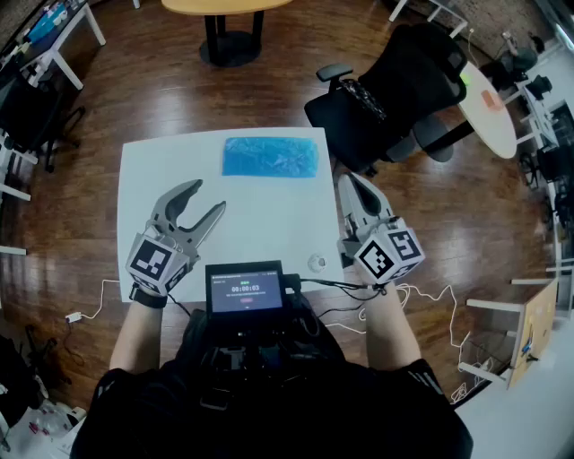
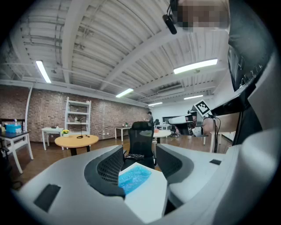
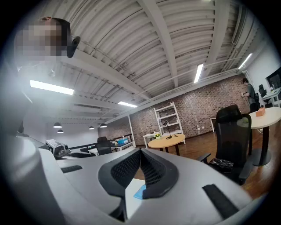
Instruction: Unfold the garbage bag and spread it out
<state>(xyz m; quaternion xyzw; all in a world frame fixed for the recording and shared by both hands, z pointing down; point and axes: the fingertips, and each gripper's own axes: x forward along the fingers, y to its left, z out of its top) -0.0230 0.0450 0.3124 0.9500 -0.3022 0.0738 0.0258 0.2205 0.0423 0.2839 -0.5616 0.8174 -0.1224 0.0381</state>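
A folded blue garbage bag (image 1: 271,157) lies flat near the far edge of the white table (image 1: 260,229). My left gripper (image 1: 204,198) hovers over the table's near left part, jaws open and empty, well short of the bag. In the left gripper view the blue bag (image 2: 135,176) shows between the spread jaws, farther off. My right gripper (image 1: 348,183) is at the table's right edge, jaws shut with nothing in them. The right gripper view shows only a blue corner of the bag (image 3: 139,192) below the closed jaws.
A black office chair (image 1: 395,94) stands close behind the table's far right corner. A small round object (image 1: 316,263) lies on the table near my right hand. A screen device (image 1: 246,289) sits at my chest. Round tables (image 1: 224,7) and desks ring the wooden floor.
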